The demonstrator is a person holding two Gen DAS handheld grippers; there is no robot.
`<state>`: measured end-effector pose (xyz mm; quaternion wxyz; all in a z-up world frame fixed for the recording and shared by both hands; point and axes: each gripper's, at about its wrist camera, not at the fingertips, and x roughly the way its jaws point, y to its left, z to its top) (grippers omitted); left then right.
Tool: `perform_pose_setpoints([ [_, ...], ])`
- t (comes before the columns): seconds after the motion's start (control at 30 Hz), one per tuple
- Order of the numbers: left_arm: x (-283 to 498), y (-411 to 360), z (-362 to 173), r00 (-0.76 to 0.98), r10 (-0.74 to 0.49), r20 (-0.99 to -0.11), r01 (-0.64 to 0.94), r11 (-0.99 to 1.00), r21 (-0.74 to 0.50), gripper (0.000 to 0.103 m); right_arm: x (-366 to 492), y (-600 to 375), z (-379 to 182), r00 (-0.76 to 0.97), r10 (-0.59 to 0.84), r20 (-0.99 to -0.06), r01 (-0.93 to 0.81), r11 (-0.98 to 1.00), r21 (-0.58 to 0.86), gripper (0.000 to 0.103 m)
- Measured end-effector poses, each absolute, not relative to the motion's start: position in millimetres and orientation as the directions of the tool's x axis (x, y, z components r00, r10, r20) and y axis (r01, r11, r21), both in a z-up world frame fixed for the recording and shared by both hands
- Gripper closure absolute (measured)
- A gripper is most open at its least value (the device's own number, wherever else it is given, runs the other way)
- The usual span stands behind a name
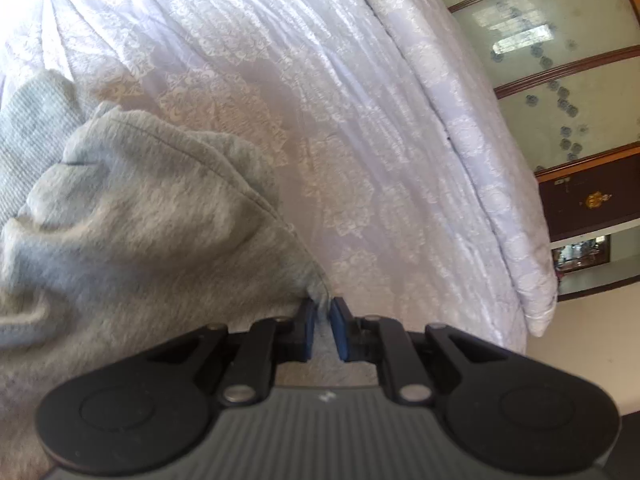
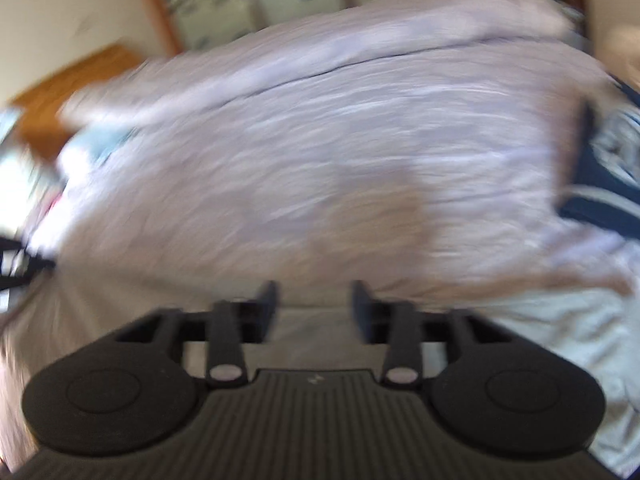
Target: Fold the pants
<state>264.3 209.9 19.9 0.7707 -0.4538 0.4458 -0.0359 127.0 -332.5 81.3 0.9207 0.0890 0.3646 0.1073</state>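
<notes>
Grey sweatpants (image 1: 132,208) lie bunched on the white patterned bedspread (image 1: 320,80), filling the left half of the left wrist view. My left gripper (image 1: 322,312) is shut on an edge of the grey pants, a pinch of fabric squeezed between its blue pads (image 1: 308,330). The right wrist view is heavily blurred. My right gripper (image 2: 314,304) stands open there, nothing showing between its fingers (image 2: 362,308). Pale grey cloth (image 2: 560,340) lies below and to the right of it on the bedspread (image 2: 340,140).
The bed's thick edge (image 1: 480,160) runs along the right, with a wardrobe of glass-panelled doors (image 1: 560,60) beyond. A dark blue patterned cloth (image 2: 608,168) sits at the right edge of the right wrist view. A wooden surface (image 2: 72,80) lies at far left.
</notes>
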Motion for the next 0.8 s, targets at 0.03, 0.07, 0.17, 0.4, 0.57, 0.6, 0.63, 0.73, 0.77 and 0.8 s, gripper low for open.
perform_pose_setpoints([
  [0.03,264.0,209.4,21.7,0.602,-0.460,-0.653,-0.345,0.587,-0.732,0.093,127.9,-321.6,81.0,0.706,0.264,-0.657,-0.171,0.964,0.204,0.053],
  [0.07,263.1,209.3,24.1,0.604,-0.460,-0.651,-0.342,0.589,-0.733,0.093,130.4,-313.1,79.4,0.700,0.262,-0.664,-0.197,0.965,0.172,0.053],
  [0.17,262.4,208.3,27.9,0.606,-0.459,-0.649,-0.340,0.588,-0.734,0.093,142.1,-300.1,70.8,0.657,0.280,-0.700,-0.253,0.956,0.145,0.053],
  [0.4,257.4,210.9,30.8,0.616,-0.465,-0.635,-0.332,0.578,-0.745,0.093,143.5,-276.9,59.9,0.564,0.240,-0.790,-0.367,0.930,0.020,0.101],
  [0.57,256.2,211.6,29.4,0.614,-0.469,-0.634,-0.332,0.576,-0.747,0.093,137.4,-287.1,76.7,0.581,0.276,-0.766,-0.367,0.928,0.056,0.095],
  [0.6,256.0,211.6,29.5,0.615,-0.469,-0.633,-0.332,0.575,-0.748,0.093,142.5,-292.2,81.9,0.590,0.299,-0.750,-0.347,0.933,0.099,0.095],
  [0.63,255.8,211.7,29.6,0.616,-0.469,-0.633,-0.332,0.574,-0.748,0.093,150.1,-294.3,85.5,0.598,0.321,-0.734,-0.333,0.933,0.137,0.095],
  [0.73,254.2,212.0,29.5,0.615,-0.470,-0.633,-0.333,0.573,-0.749,0.093,172.3,-283.7,88.7,0.604,0.323,-0.729,-0.340,0.931,0.131,0.095],
  [0.77,253.8,212.2,29.5,0.616,-0.470,-0.632,-0.333,0.571,-0.750,0.093,179.2,-276.0,85.5,0.587,0.324,-0.742,-0.359,0.926,0.120,0.095],
  [0.8,253.3,212.6,29.9,0.616,-0.471,-0.631,-0.333,0.570,-0.751,0.093,185.3,-266.6,80.4,0.561,0.328,-0.760,-0.379,0.918,0.116,0.095],
])
